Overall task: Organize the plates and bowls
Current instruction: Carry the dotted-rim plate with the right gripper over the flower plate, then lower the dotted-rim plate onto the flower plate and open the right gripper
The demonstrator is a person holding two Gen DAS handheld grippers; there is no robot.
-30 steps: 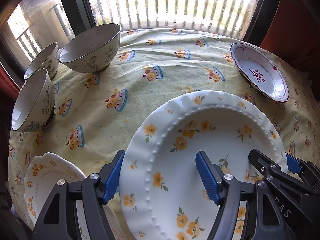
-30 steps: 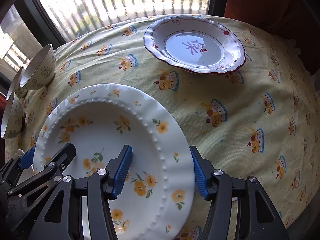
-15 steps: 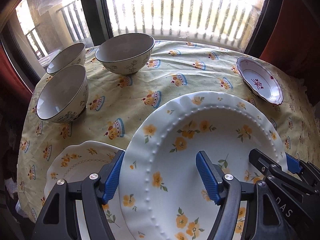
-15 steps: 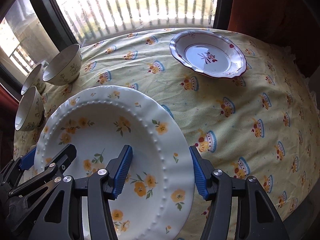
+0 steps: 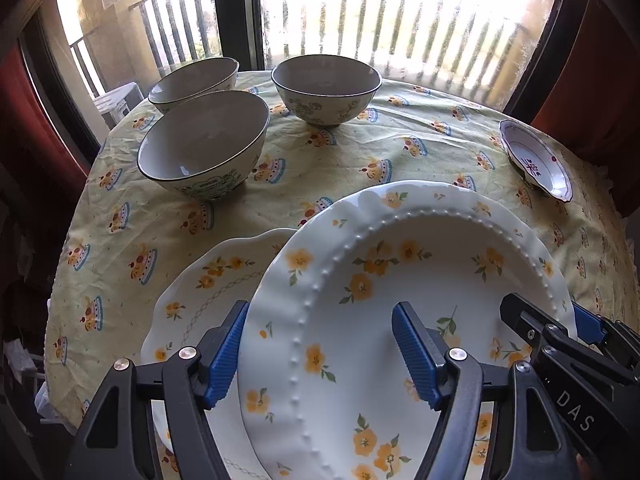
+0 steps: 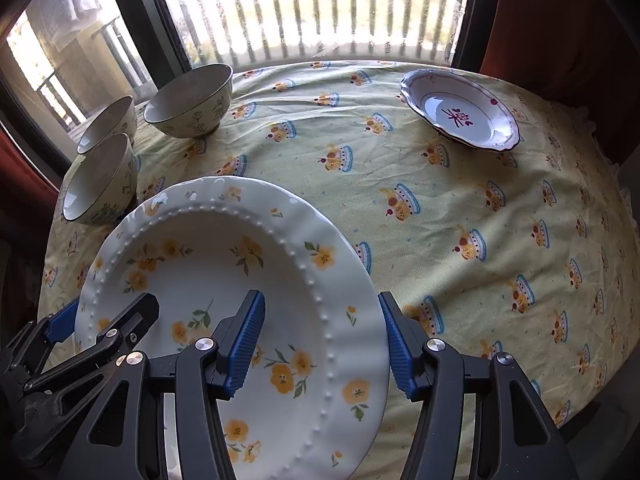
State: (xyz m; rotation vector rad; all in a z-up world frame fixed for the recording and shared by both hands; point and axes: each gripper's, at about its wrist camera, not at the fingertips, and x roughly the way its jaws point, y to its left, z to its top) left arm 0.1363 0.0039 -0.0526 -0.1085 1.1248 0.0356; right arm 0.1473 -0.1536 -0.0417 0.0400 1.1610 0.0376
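Observation:
A large white plate with yellow flowers [image 5: 420, 292] is held above the table by both grippers. My left gripper [image 5: 320, 354] is shut on its left rim, one finger under and one over. My right gripper [image 6: 322, 342] is shut on its right rim [image 6: 352, 320] the same way. A second flowered plate [image 5: 208, 292] lies on the tablecloth, partly under the held plate. Three bowls [image 5: 204, 148] [image 5: 194, 82] [image 5: 326, 88] stand at the far left. A small red-rimmed dish [image 6: 460, 110] sits at the far right.
The round table has a yellow patterned cloth [image 6: 460, 220]. A window with railings [image 5: 380, 20] runs behind it. Red curtains [image 6: 560, 20] hang at the far right. The table edge drops off at left and right.
Both grippers have lifted and pulled back with the plate; the table looks further off. The held plate now overlaps the second flowered plate on the cloth.

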